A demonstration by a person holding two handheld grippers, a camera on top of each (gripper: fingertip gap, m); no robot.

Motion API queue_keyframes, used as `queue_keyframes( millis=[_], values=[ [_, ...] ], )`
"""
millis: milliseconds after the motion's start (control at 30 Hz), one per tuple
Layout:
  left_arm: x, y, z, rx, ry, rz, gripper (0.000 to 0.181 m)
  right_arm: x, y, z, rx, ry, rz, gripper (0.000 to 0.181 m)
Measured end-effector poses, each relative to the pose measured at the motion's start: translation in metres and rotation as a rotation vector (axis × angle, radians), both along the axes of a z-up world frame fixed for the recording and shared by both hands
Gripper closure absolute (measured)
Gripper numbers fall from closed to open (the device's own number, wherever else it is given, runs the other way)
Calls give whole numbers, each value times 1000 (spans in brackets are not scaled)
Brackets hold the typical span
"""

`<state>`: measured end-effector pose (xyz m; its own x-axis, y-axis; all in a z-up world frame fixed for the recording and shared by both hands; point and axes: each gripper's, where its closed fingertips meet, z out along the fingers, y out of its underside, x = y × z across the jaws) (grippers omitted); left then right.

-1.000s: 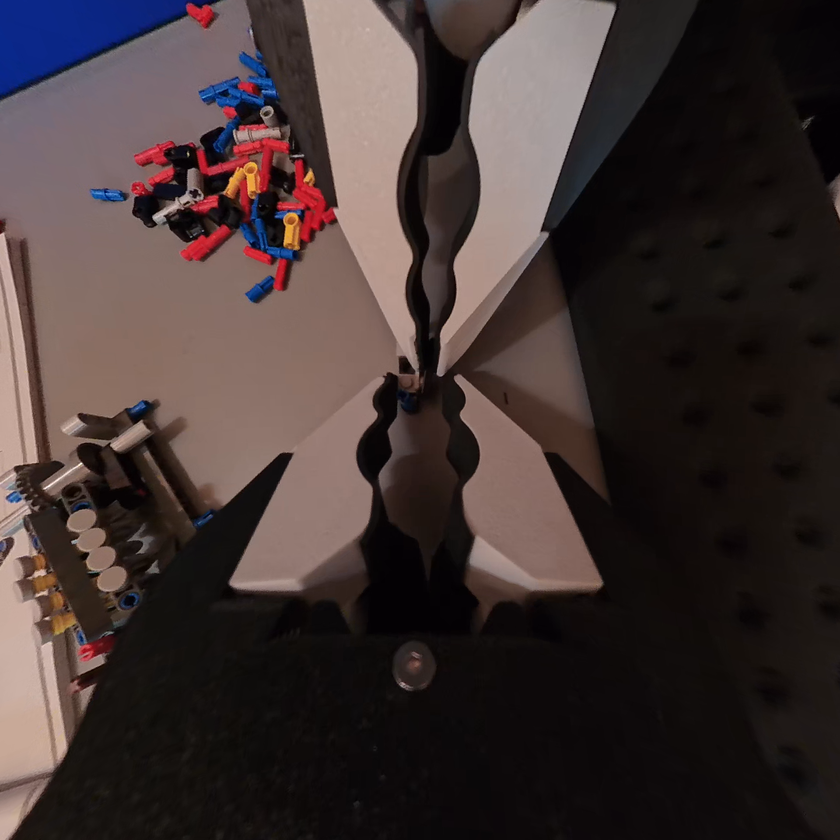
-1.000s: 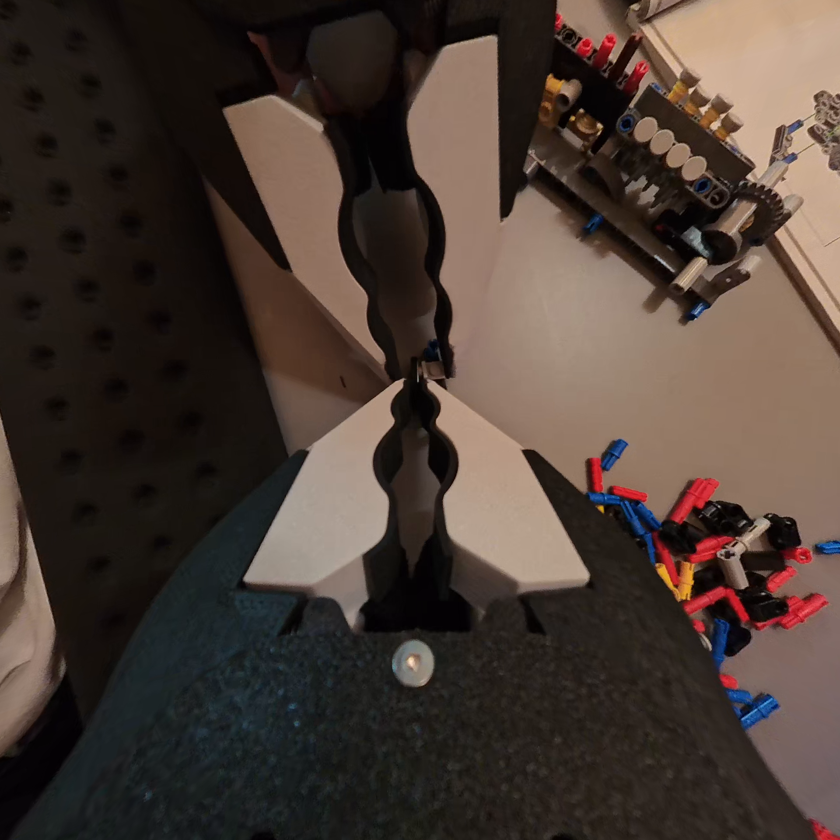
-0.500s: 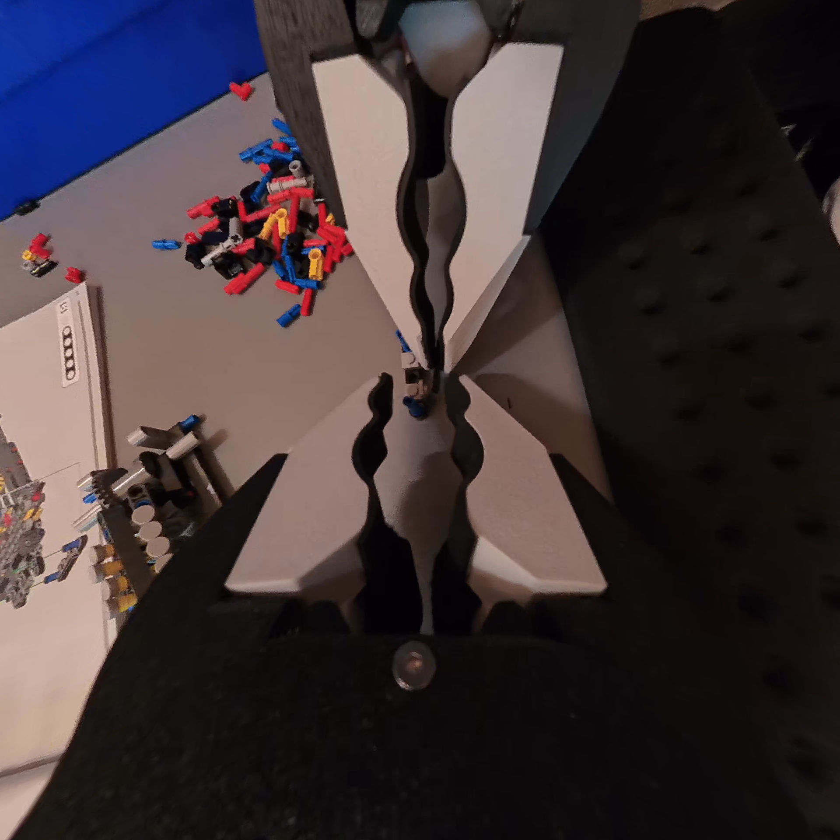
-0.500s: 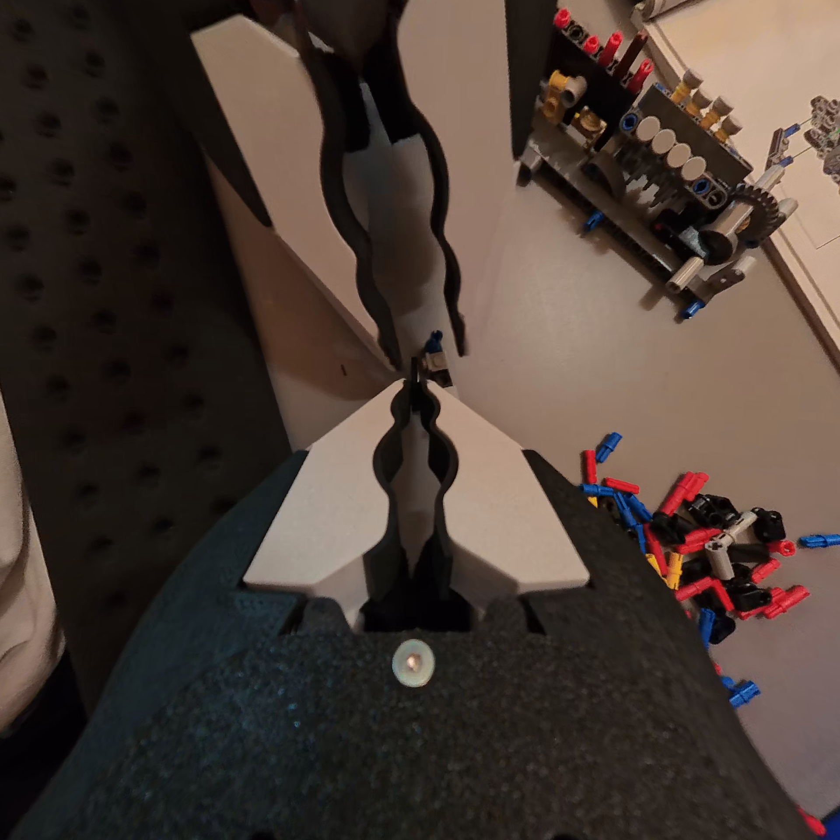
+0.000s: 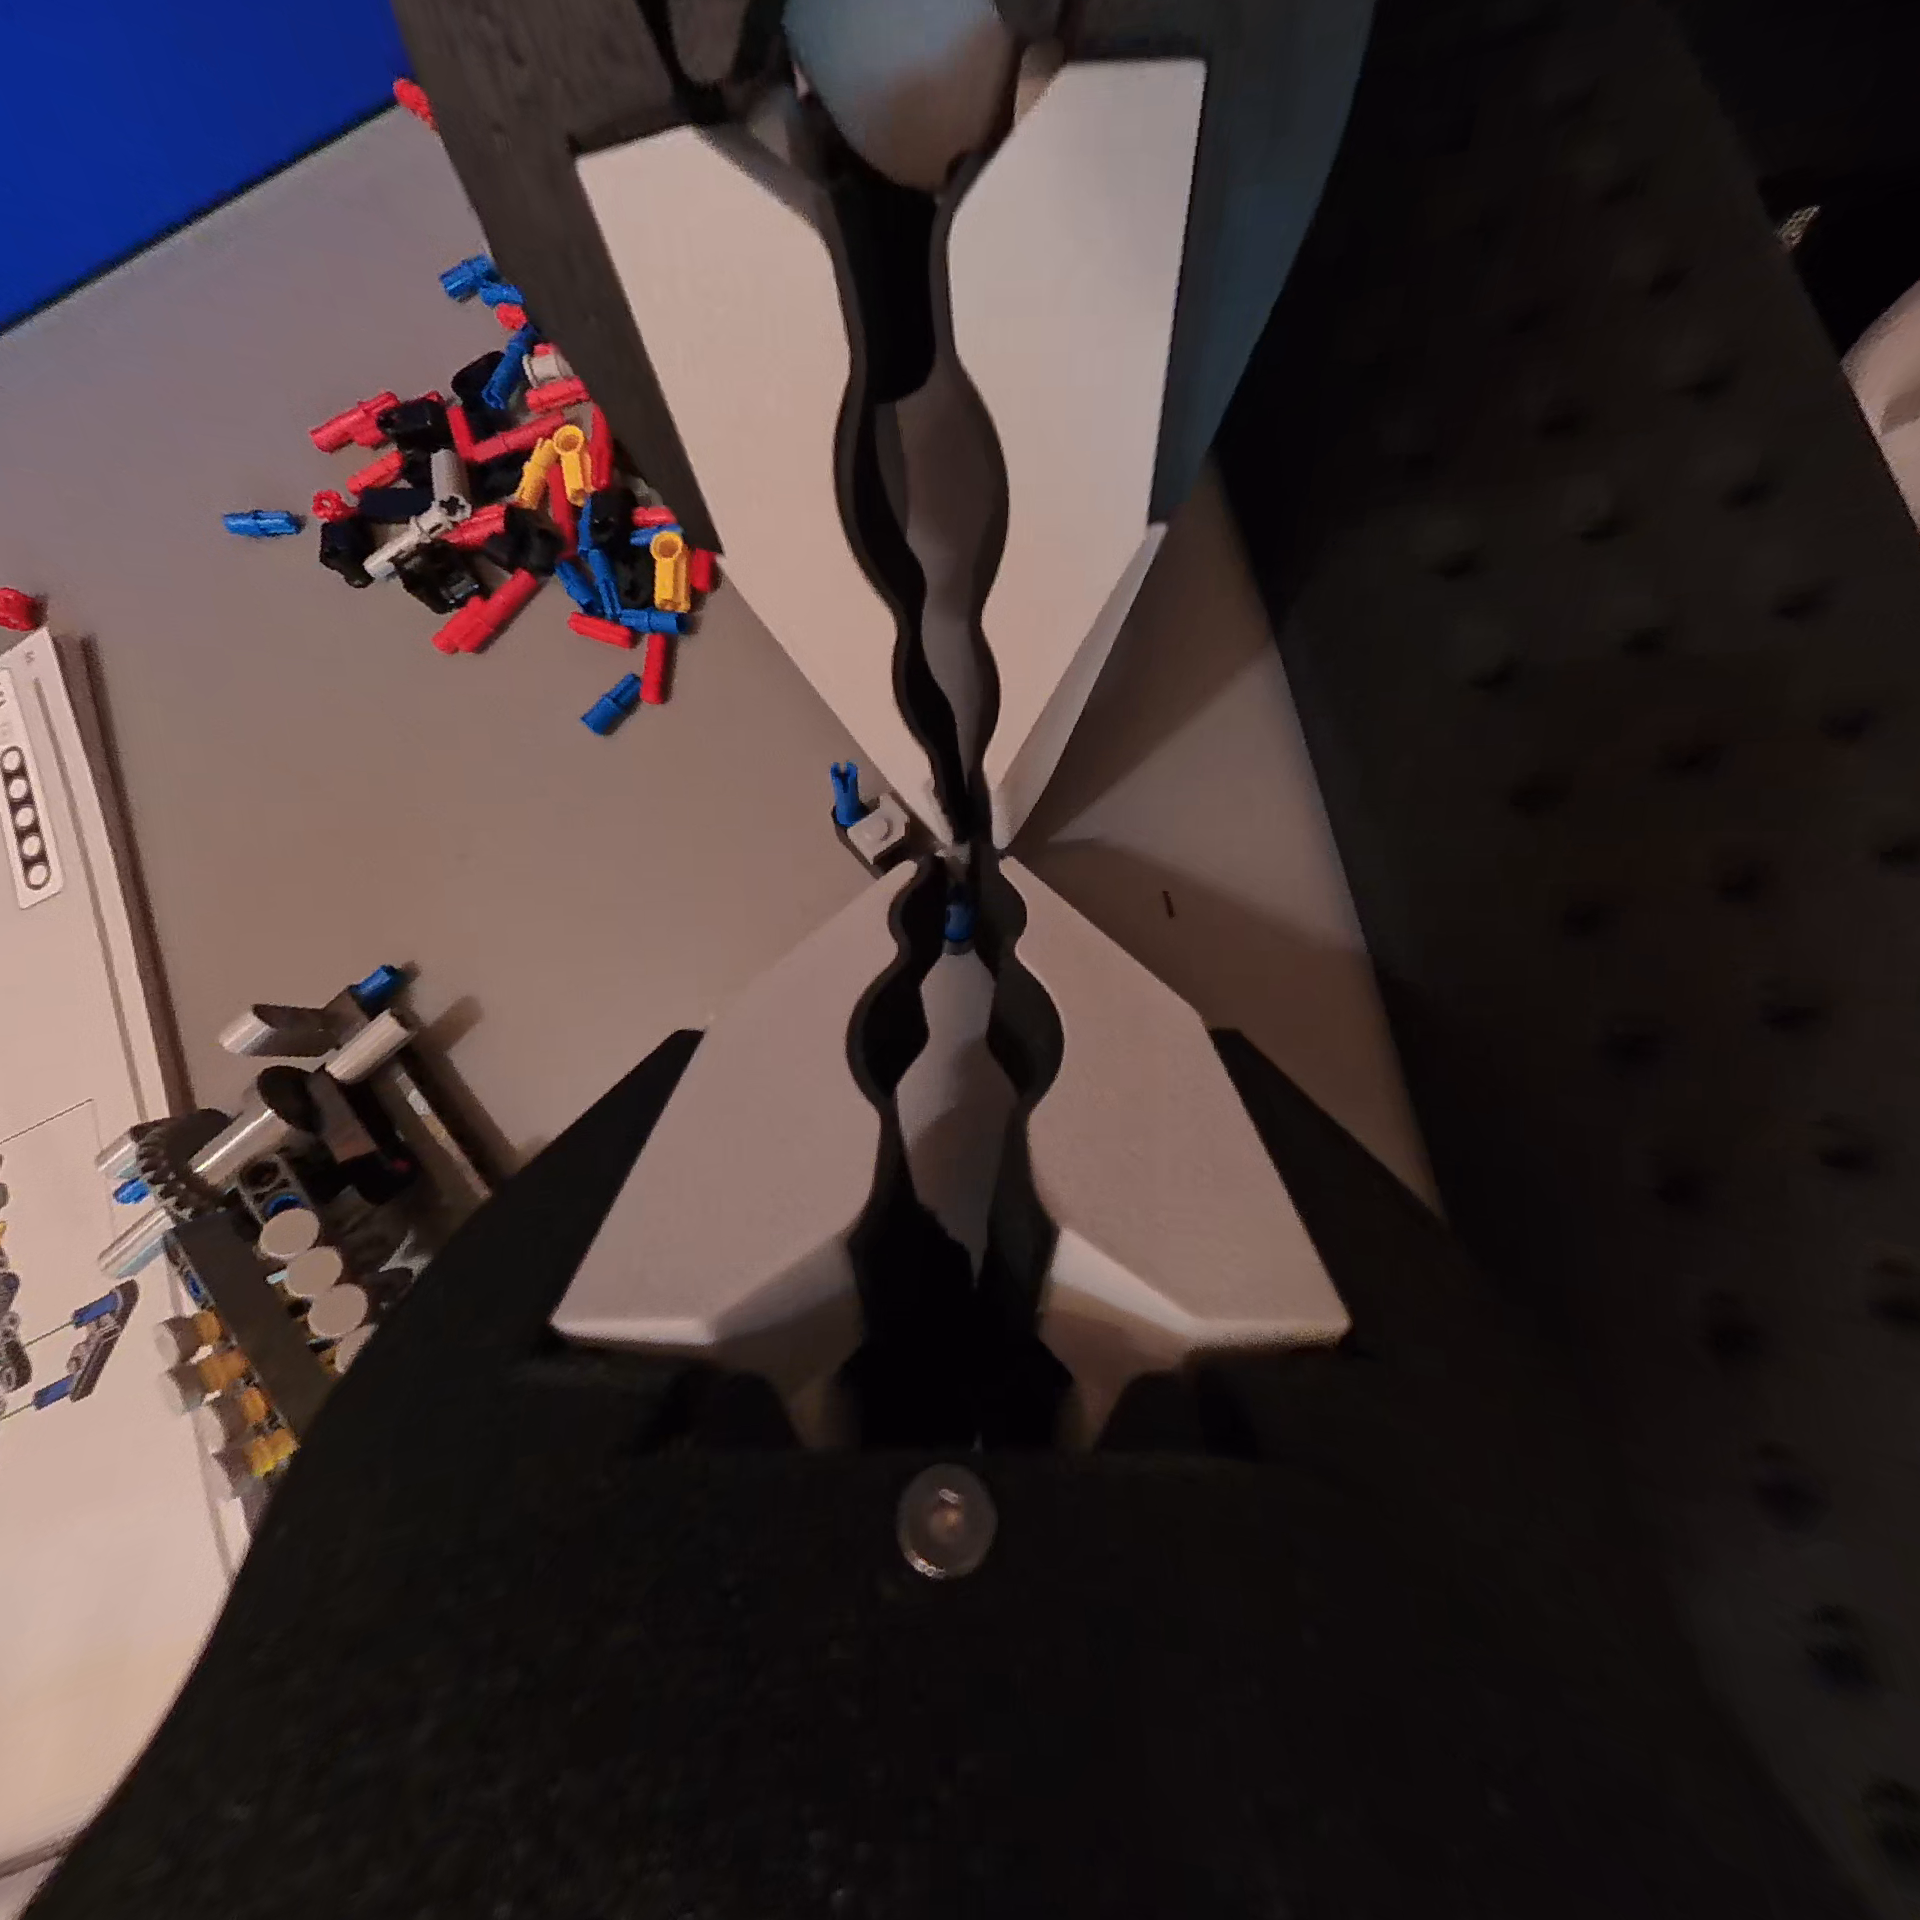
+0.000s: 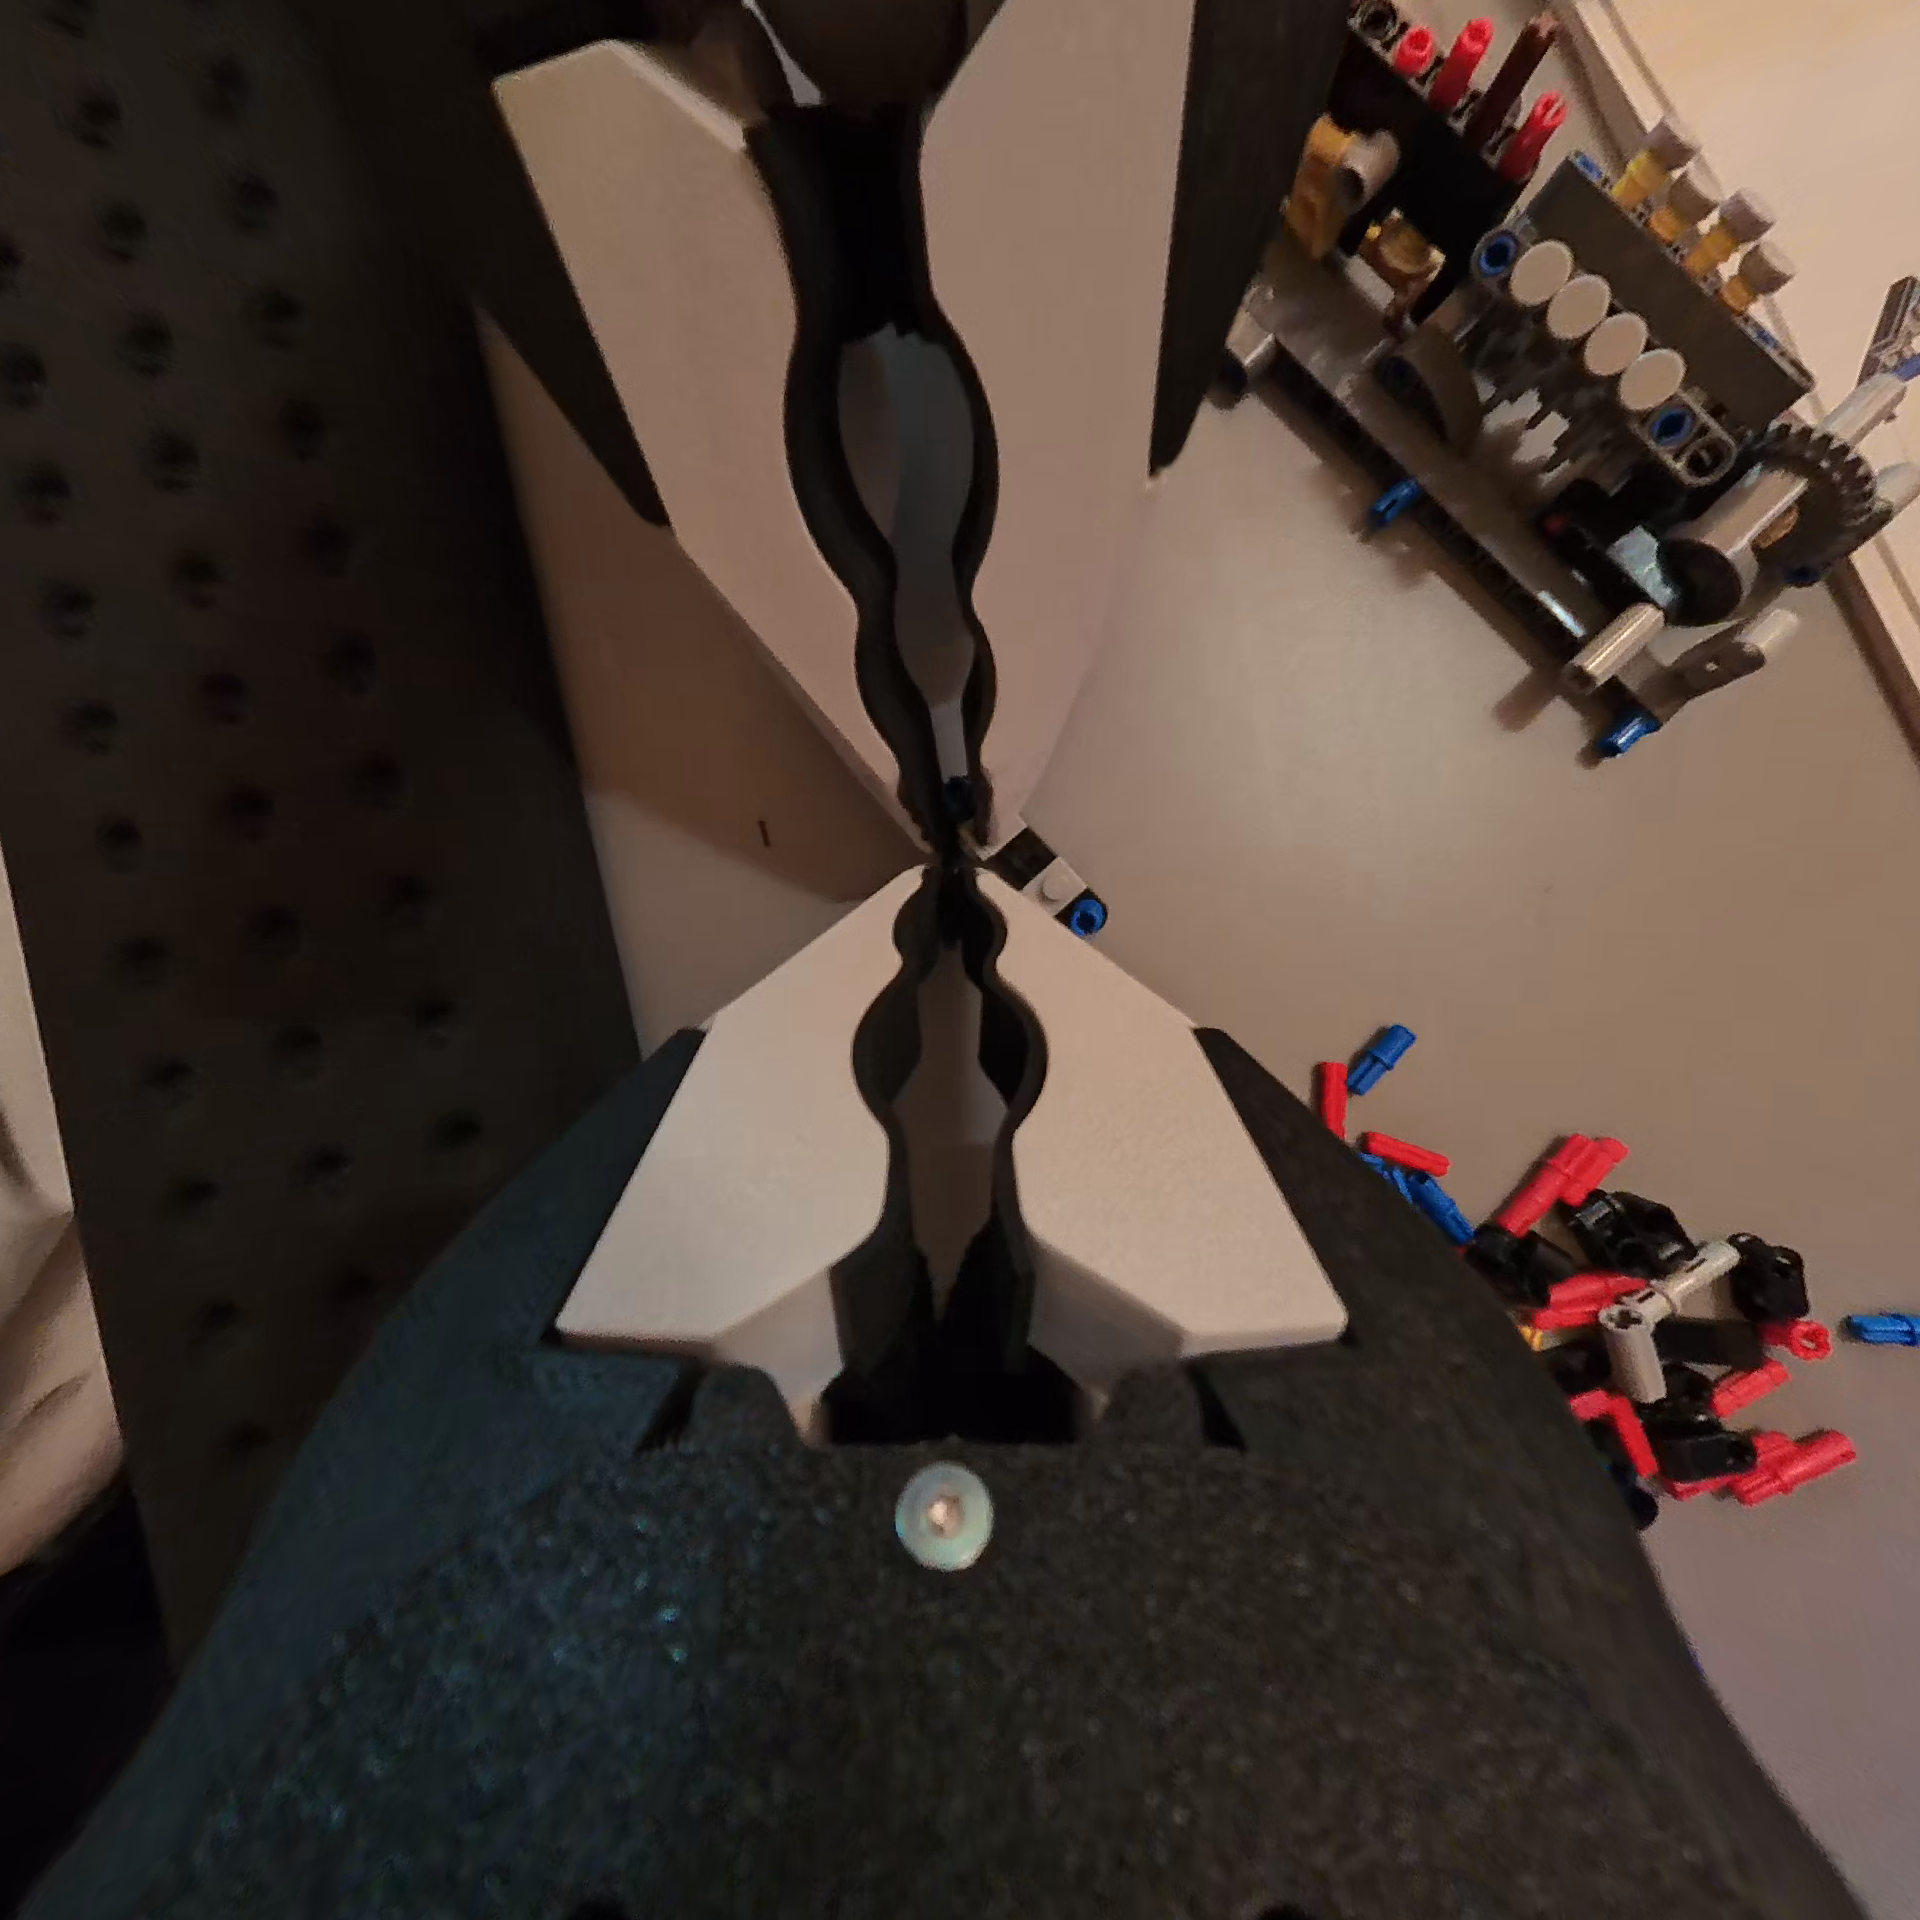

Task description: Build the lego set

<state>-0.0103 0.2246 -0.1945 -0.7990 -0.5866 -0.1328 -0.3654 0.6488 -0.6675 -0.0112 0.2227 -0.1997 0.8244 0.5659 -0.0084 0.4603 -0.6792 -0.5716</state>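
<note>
The grey table [image 5: 436, 831] carries everything, and the two grippers meet tip to tip above it. The left gripper [image 5: 958, 914] has its jaws drawn narrow, pinching a blue pin [image 5: 958, 920] between the tips. The right gripper [image 6: 951, 904], facing it from the opposite side, is closed tight on one end of a small grey lego piece [image 6: 1049, 888], which sticks out sideways from the meeting point; a second blue peg [image 6: 1087, 916] shows at that piece's outer end. Whether the pinched pin is already seated in the grey piece cannot be told.

Relative to that meeting point, the partly built engine assembly [image 6: 1579, 374], with its row of pale round discs, grey beams and a black gear, lies on the table well apart. The loose pile of red, blue, black and yellow connector pins [image 5: 520, 520] lies on the table too, apart from the assembly. An instruction booklet [image 5: 52, 935] lies beside the assembly at the table's edge.
</note>
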Motion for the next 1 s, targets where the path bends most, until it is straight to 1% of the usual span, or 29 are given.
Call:
queue_keyframes(
  millis=[200, 367, 500, 567, 700, 767, 867, 933, 1000],
  values=[
    [-9, 1, 1, -64, 49, -34, 178, -3, -3, 5, 23, 15, 69, 179],
    [-28, -7, 6, -151, 141, -113, 178, -21, -10, 14, 49, 71, 169, 179],
    [-37, -4, 5, -127, 181, -110, 178, -38, -17, 18, 19, 145, 204, 179],
    [-39, 2, 5, -104, 186, -83, 171, -40, -17, 21, 34, 164, 188, 179],
    [-43, 17, 9, -66, 155, -16, 160, -38, -8, 27, 92, 156, 149, 180],
    [-45, 21, 14, -75, 125, 23, 160, -39, -3, 30, 117, 135, 147, 180],
    [-46, 14, 27, -163, 42, 63, 162, -42, 3, 39, 160, 165, 142, 180],
    [-47, 7, 34, -206, -3, 89, 164, -45, 4, 40, 150, 189, 140, 180],
    [-50, 1, 38, -223, -43, 97, 174, -48, 3, 39, 151, 189, 142, 180]
  ],
)
